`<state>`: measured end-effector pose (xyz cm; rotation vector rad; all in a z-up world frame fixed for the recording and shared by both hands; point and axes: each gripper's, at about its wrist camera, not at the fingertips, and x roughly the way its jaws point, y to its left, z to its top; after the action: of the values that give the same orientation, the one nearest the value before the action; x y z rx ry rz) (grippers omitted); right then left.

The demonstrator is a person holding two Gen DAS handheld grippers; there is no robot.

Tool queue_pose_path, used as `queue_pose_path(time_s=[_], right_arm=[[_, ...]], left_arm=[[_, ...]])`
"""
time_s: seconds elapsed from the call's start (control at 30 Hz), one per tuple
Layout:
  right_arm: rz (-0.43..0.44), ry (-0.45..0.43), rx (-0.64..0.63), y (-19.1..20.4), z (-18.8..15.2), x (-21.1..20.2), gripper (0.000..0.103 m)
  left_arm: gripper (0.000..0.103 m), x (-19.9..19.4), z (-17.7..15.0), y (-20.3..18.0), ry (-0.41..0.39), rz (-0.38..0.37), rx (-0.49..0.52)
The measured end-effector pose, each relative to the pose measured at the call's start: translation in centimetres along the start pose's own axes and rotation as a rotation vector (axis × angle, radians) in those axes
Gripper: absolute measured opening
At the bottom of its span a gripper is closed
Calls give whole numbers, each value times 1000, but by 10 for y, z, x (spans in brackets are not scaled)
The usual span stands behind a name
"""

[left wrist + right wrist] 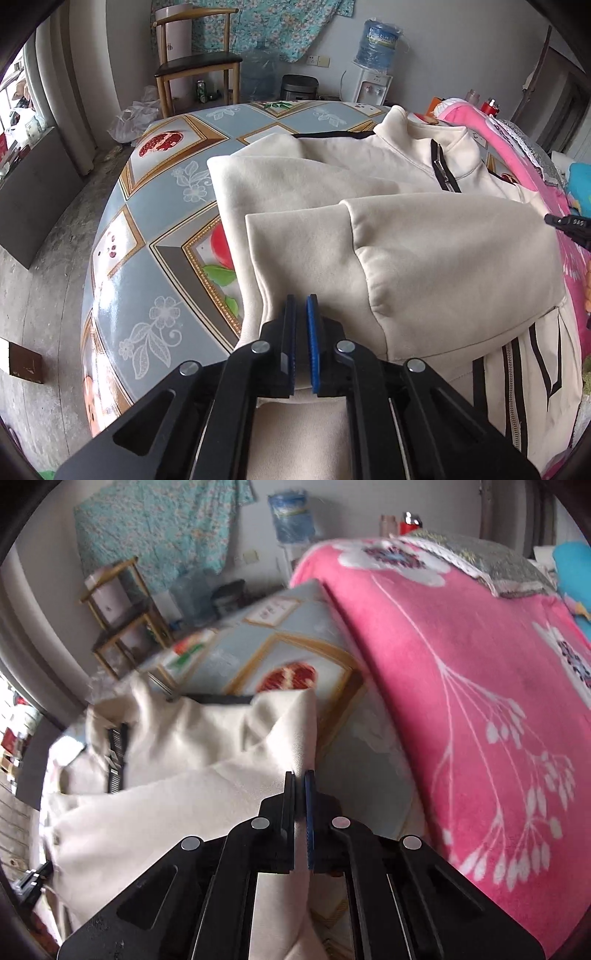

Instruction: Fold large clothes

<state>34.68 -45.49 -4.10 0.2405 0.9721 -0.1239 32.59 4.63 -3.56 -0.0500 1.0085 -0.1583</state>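
On the patterned table (166, 206), the left gripper (303, 306) and right gripper (300, 782) each pinch folds of the cream jacket (424, 240).

Hidden, cropped and blurred parts of the scene

In the right wrist view everything is smeared by motion blur, so the black zip (116, 755) on the cream fleece zip-up jacket (192, 775) cannot be read in detail. Much of the fruit-patterned blue-grey tabletop (155, 206) is covered by the jacket, and the jacket's lower hem is cut off behind the left gripper (300, 299). Only a black tip of the right gripper (570, 225) is seen at the left view's right edge. The pink flowered blanket (461, 657) is cropped by the frame.
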Motion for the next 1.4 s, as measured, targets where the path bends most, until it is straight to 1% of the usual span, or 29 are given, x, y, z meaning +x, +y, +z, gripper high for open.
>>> queue_pose_path(time_s=[0.07, 0.13, 0.17, 0.23, 0.3, 0.37, 0.43, 0.5, 0.53, 0.63, 0.67, 0.7, 0.77, 0.87, 0.97, 1.0, 1.07, 1.17, 1.27, 1.4], right_arm=[[-28, 9, -24, 3, 0, 2, 10], [-52, -35, -29, 9, 0, -14, 24], [-50, -59, -31, 11, -1, -23, 26], [-20, -108, -49, 17, -8, -52, 41], [5, -144, -78, 24, -22, -83, 48], [23, -163, -123, 33, -41, -112, 54], [34, -170, -157, 40, -67, -139, 65], [58, -160, -162, 46, -93, -158, 67], [75, -145, -161, 49, -107, -165, 69], [130, -65, -151, 60, -149, -174, 70], [145, -38, -150, 63, -163, -174, 71], [148, -8, -155, 69, -179, -175, 72], [144, 38, -167, 80, -207, -173, 73], [171, 94, -180, 97, -242, -165, 75], [120, 110, -221, 113, -271, -160, 75], [96, 111, -237, 117, -280, -159, 75], [59, 113, -251, 119, -292, -160, 75], [60, 89, -226, 108, -303, -175, 75], [62, 53, -154, 80, -305, -191, 78], [18, 31, -22, 27, -301, -200, 78]], left_arm=[[8, -3, 1, 1, -8, -10, -2], [8, -12, 0, 6, -22, -16, -11], [8, -20, -1, 10, -29, -20, -20], [8, -37, -5, 17, -47, -31, -31], [9, -59, -12, 23, -73, -31, -25], [10, -79, -20, 29, -83, -15, -25], [13, -100, -33, 33, -99, -5, -26], [19, -118, -50, 34, -108, -18, -29], [20, -124, -59, 33, -106, -24, -27], [28, -141, -89, 26, -90, -49, -13], [34, -146, -101, 23, -84, -57, -10], [38, -150, -110, 19, -82, -61, -7], [42, -154, -129, 11, -72, -81, 6], [44, -153, -156, -3, -40, -90, 36], [45, -141, -179, -13, 2, -76, 57], [45, -137, -187, -14, 20, -48, 59], [45, -137, -200, -15, 25, -13, 65], [45, -146, -214, -4, 15, -27, 18], [46, -152, -225, 9, 9, -23, -32], [46, -152, -239, 23, 32, -34, -90]])
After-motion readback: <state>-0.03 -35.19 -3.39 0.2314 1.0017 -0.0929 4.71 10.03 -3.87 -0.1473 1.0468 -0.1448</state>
